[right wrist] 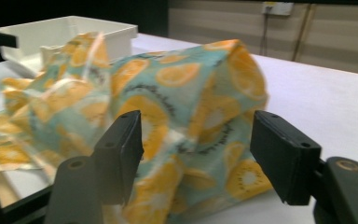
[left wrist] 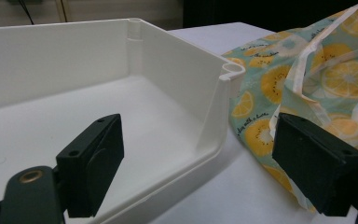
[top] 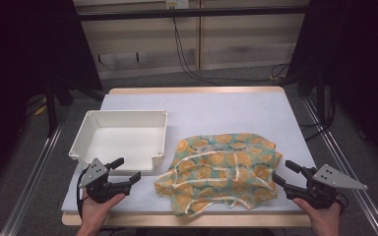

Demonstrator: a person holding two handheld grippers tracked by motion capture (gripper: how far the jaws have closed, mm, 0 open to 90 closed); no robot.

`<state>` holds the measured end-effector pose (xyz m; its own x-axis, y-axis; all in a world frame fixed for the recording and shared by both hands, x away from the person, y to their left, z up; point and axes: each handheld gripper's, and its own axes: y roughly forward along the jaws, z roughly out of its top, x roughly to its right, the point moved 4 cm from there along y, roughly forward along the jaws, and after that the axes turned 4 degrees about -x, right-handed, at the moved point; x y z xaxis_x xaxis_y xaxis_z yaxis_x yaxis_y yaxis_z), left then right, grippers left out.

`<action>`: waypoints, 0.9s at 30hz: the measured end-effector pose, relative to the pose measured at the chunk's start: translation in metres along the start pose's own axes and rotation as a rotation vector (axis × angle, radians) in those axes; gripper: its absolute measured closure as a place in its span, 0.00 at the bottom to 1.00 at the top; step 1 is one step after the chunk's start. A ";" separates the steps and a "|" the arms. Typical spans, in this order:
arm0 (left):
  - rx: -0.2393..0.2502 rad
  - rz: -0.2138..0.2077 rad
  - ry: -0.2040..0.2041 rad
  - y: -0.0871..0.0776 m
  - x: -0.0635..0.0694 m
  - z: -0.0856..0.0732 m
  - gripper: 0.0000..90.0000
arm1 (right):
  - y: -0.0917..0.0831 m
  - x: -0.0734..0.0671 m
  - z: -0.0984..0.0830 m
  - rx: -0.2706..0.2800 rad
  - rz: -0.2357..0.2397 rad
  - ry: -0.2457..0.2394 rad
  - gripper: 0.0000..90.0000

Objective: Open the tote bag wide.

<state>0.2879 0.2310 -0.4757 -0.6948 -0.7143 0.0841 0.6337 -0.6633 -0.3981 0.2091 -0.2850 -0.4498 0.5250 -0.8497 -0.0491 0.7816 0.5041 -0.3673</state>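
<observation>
A teal cloth [top: 221,169] printed with orange citrus slices and trimmed with white straps lies crumpled on the white table, front centre. My left gripper [top: 128,168] rests open at the front left, level with the near right corner of a white plastic tray [top: 123,140]. In the left gripper view the tray's wall [left wrist: 51,60] and the cloth [left wrist: 335,74] lie beyond the spread jaws of the gripper [left wrist: 198,126]. My right gripper [top: 283,172] is open at the cloth's right edge. In the right gripper view the cloth [right wrist: 177,84] bulges between the jaws of that gripper [right wrist: 196,119], unpressed.
The tray [right wrist: 74,28] has nothing in it and sits left of the cloth, almost touching it. The table top [top: 226,110] stretches bare behind both. Metal rails run along the floor on either side, and cables hang at the back wall.
</observation>
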 end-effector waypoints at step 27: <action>-0.014 -0.039 0.020 -0.002 0.007 0.000 0.22 | 0.053 -0.063 0.037 -0.161 0.333 -0.166 0.65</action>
<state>0.2815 0.2273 -0.4746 -0.7256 -0.6832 0.0821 0.6010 -0.6873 -0.4080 0.2299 -0.1987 -0.4317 0.7980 -0.6011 -0.0445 0.5038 0.7057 -0.4981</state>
